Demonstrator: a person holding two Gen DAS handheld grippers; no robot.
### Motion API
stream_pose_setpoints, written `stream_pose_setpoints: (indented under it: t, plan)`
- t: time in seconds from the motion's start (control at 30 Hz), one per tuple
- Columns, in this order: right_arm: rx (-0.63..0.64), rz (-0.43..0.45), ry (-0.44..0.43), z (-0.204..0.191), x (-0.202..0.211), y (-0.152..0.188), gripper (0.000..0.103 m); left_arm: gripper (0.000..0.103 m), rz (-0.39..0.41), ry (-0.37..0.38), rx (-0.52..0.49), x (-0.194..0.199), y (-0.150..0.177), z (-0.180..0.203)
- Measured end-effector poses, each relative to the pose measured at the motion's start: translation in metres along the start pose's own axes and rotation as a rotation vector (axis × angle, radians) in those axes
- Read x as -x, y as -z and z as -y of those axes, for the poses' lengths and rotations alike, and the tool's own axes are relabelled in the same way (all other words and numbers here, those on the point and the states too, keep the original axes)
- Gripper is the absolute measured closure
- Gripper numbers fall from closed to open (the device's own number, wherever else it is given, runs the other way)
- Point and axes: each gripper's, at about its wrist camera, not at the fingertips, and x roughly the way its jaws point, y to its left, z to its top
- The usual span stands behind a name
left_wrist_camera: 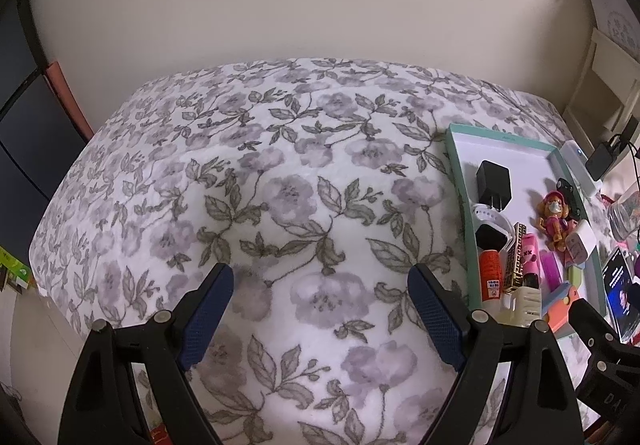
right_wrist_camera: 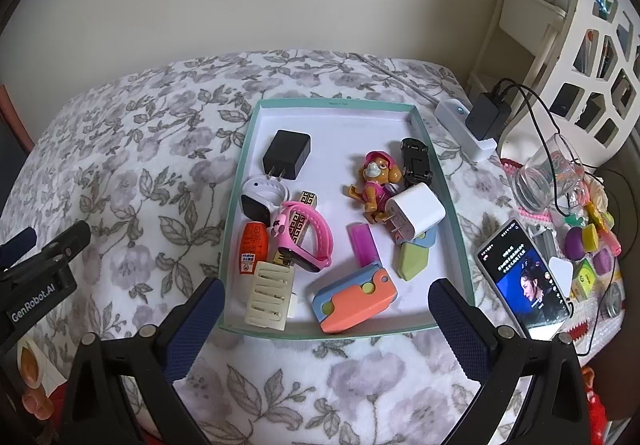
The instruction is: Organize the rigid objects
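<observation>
Both feeds evenly lit by soft, diffuse indoor light, a bit dim; I can't place the source. Shadows faint under the tray (right_wrist_camera: 452, 205) contents. Phone (right_wrist_camera: 524, 279) screen glows, no glare. Strong fisheye bending, black vignette in the corners. Centre sharp; my finger pads (left_wrist_camera: 208, 317) slightly soft up close

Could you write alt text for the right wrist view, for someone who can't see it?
A teal-rimmed tray on a floral blanket holds small items: black charger, white charger, toy dog, pink watch. The open right gripper frames it; a lit phone lies to the right.
</observation>
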Motion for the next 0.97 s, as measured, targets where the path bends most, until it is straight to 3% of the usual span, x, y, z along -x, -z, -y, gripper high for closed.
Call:
stream_pose_setpoints:
  t: [0.97]
  plan:
    - [-0.007, -0.012, 0.01, 0.0043, -0.0052, -0.0015, 0.0, 0.014, 0.006, 0.014, -0.031, 0.0029, 0.001, 0.0018]
